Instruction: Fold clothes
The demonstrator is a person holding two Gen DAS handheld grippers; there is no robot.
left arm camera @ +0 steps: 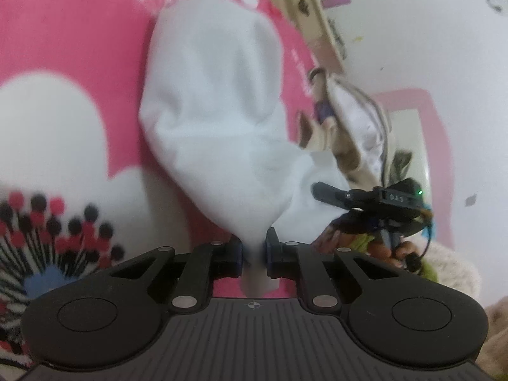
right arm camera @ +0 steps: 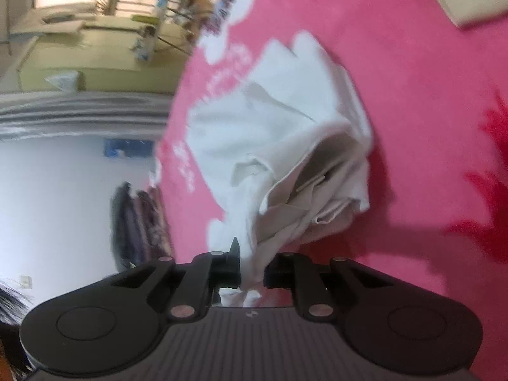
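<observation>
Nearest, the left gripper (left arm camera: 254, 254) pinches a bunched edge of the white garment (left arm camera: 216, 120) between its blue pads; the right gripper (right arm camera: 252, 270) is likewise clamped on a gathered fold of the same cloth. From both grips the garment runs away, its far part crumpled on the pink blanket (left arm camera: 63, 31) — white blotches, a dark starburst print. Beyond, a heap of other clothes (left arm camera: 358, 127) at the blanket's edge. Step in hand, by my reading: lifting a grasped edge to begin a fold. Next — draw the two corners apart, taut, then lay the edge over.
</observation>
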